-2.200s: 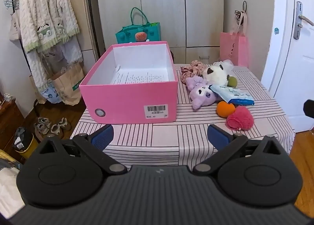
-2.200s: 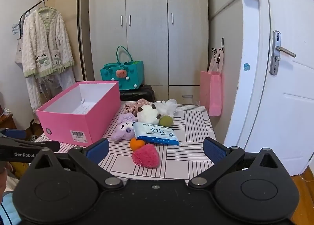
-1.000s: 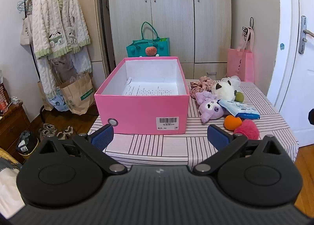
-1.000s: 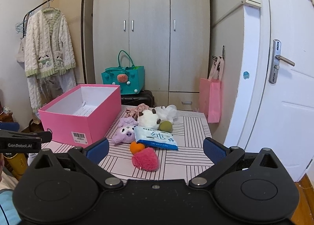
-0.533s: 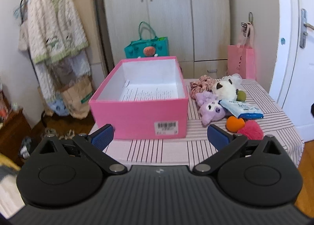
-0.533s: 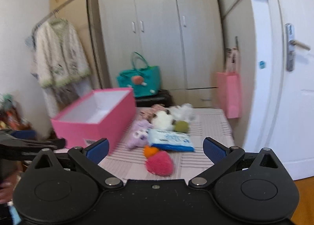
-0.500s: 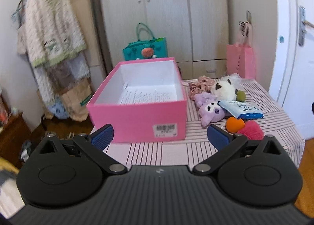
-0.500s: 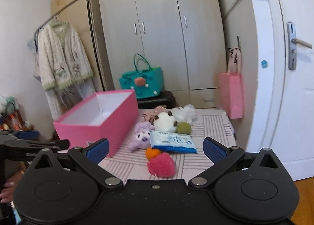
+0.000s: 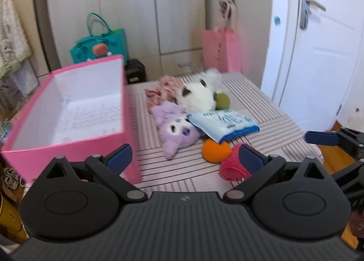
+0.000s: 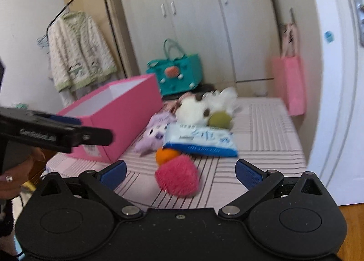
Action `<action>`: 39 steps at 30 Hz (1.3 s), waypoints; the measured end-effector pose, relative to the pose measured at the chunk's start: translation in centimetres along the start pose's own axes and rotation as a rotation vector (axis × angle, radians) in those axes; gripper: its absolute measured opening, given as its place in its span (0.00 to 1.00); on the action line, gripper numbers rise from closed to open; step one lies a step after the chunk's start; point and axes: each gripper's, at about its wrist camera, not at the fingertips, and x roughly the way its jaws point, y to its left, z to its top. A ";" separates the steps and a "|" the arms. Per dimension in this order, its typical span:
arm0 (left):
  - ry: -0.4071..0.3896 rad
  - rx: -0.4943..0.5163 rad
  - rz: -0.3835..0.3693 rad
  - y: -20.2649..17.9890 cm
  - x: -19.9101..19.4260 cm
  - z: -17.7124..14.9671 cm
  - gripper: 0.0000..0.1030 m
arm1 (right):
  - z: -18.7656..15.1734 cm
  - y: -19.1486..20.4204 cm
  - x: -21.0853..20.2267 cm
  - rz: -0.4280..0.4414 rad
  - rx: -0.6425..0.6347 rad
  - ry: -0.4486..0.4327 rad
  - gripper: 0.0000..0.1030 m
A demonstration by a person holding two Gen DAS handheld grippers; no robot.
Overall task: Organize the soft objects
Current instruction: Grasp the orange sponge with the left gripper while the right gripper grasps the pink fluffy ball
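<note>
An open pink box (image 9: 68,111) (image 10: 118,115) stands on the left of the striped table, with only a printed sheet inside. Right of it lie a purple plush (image 9: 177,131) (image 10: 152,133), a white plush (image 9: 198,97) (image 10: 193,108), a green ball (image 9: 222,101) (image 10: 219,120), a blue-white tissue pack (image 9: 223,124) (image 10: 200,140), an orange ball (image 9: 213,150) (image 10: 166,156), a fuzzy pink ball (image 9: 232,167) (image 10: 177,179) and a floral scrunchie (image 9: 161,92). My left gripper (image 9: 185,155) is open before the table. My right gripper (image 10: 179,172) is open, the pink ball between its fingers' line of sight.
A teal tote (image 9: 100,47) (image 10: 177,72) sits on the floor behind the table, before the wardrobe (image 10: 193,22). A pink bag (image 9: 220,49) (image 10: 291,83) hangs at the right by the white door (image 9: 318,45). A cardigan (image 10: 77,51) hangs on a rack at left.
Both grippers have moved closer to the table and toys. The left view has swung right; the right gripper now shows at its right edge.
</note>
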 end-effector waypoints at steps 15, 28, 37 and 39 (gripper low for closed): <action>0.077 -0.023 -0.154 -1.2 7.4 -1.1 0.69 | -2.1 -1.2 5.0 0.075 -0.109 0.033 0.88; 0.140 -0.215 -0.202 0.4 11.5 -0.8 0.69 | -2.3 0.0 7.7 0.061 -0.175 0.059 0.61; 0.146 -0.265 -0.256 0.7 11.7 -0.9 0.62 | -2.2 -0.6 6.7 0.010 -0.158 0.063 0.54; 0.142 -0.265 -0.257 0.7 11.7 -1.0 0.62 | -2.2 -0.8 6.5 -0.026 -0.161 0.066 0.54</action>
